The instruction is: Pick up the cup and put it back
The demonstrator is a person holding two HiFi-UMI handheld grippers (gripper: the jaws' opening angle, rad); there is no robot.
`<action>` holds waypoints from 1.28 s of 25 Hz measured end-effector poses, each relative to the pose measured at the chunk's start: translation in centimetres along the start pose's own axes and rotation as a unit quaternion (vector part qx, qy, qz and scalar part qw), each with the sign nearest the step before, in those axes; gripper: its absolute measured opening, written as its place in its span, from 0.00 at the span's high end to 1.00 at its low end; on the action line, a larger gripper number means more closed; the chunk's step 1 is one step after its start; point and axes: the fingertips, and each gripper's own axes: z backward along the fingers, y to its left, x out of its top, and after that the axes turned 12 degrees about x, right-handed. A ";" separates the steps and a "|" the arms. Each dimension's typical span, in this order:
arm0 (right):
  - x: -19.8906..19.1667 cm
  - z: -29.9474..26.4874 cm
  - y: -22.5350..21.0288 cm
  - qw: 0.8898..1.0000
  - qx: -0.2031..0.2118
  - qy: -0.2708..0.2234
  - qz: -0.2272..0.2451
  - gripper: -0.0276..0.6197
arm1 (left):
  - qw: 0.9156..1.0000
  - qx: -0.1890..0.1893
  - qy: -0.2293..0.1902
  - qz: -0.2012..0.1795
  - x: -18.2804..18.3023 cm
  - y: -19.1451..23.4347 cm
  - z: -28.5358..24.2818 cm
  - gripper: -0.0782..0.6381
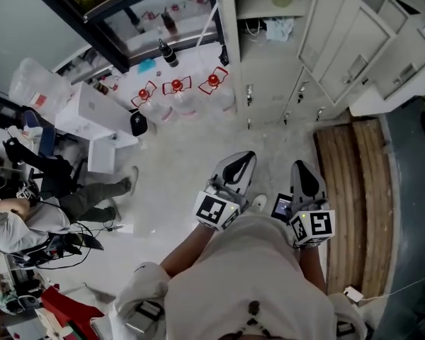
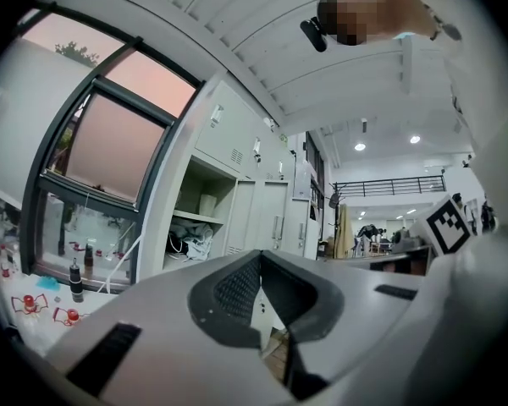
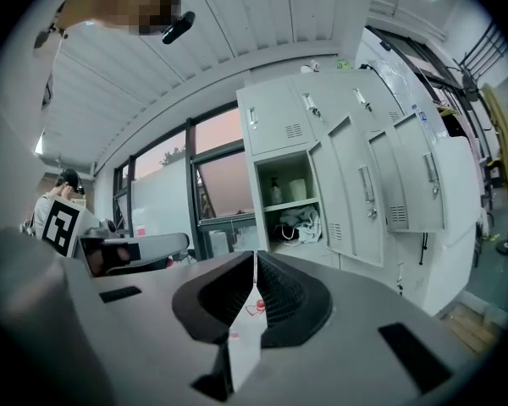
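Jaws together on left gripper (image 2: 260, 255) and right gripper (image 3: 254, 257): ribbed dark pads (image 2: 237, 290), smooth grey shells.

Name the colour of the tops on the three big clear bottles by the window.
Red tops, clearest in the head view.

The cup (image 3: 298, 189) is sitting on the shelf (image 3: 286, 205) inside the open locker (image 3: 309, 169), right of a bottle (image 3: 275, 191) and above a bundle of cloth (image 3: 300, 223), while the window (image 3: 224, 184) is lying to the locker's left and closed lockers (image 3: 381, 184) are standing to its right.
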 end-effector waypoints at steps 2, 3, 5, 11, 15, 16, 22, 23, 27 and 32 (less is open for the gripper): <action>0.3 -0.2 -1.0 1.000 0.000 -0.003 -0.004 0.91 | 1.000 0.004 -0.001 0.000 0.3 -0.2 -1.0 0.88; 0.4 -0.4 -1.4 1.000 0.000 -0.003 -0.006 0.91 | 1.000 0.005 -0.002 -0.001 0.5 -0.3 -1.5 0.88; 0.6 -0.9 -2.2 1.000 -0.002 -0.002 -0.008 0.91 | 1.000 0.006 -0.004 -0.003 0.8 -0.1 -2.5 0.88; 1.1 -3.6 -4.4 1.000 -0.012 0.004 -0.006 0.91 | 1.000 -0.001 -0.008 -0.006 1.1 1.5 -6.4 0.88; 1.4 -6.2 -6.7 1.000 -0.028 0.012 -0.004 0.91 | 1.000 -0.019 -0.011 -0.004 0.9 2.8 -10.1 0.88; 1.6 -7.1 -7.2 0.999 -0.032 0.013 -0.004 0.91 | 1.000 -0.023 -0.013 -0.001 1.2 3.3 -11.1 0.88; 4.4 -13.3 -9.8 0.998 -0.056 0.007 0.008 0.91 | 0.998 -0.052 -0.023 0.013 3.4 7.1 -17.1 0.88; 4.7 -14.2 -10.1 0.998 -0.061 0.006 0.010 0.91 | 0.998 -0.059 -0.023 0.015 3.5 7.6 -18.0 0.88; 5.7 -17.7 -11.4 0.997 -0.071 0.006 0.015 0.91 | 0.996 -0.084 -0.024 0.013 4.4 9.4 -21.3 0.88; 5.8 -21.6 -12.0 0.997 -0.074 0.005 0.019 0.91 | 0.994 -0.110 -0.021 0.014 5.5 11.6 -23.9 0.88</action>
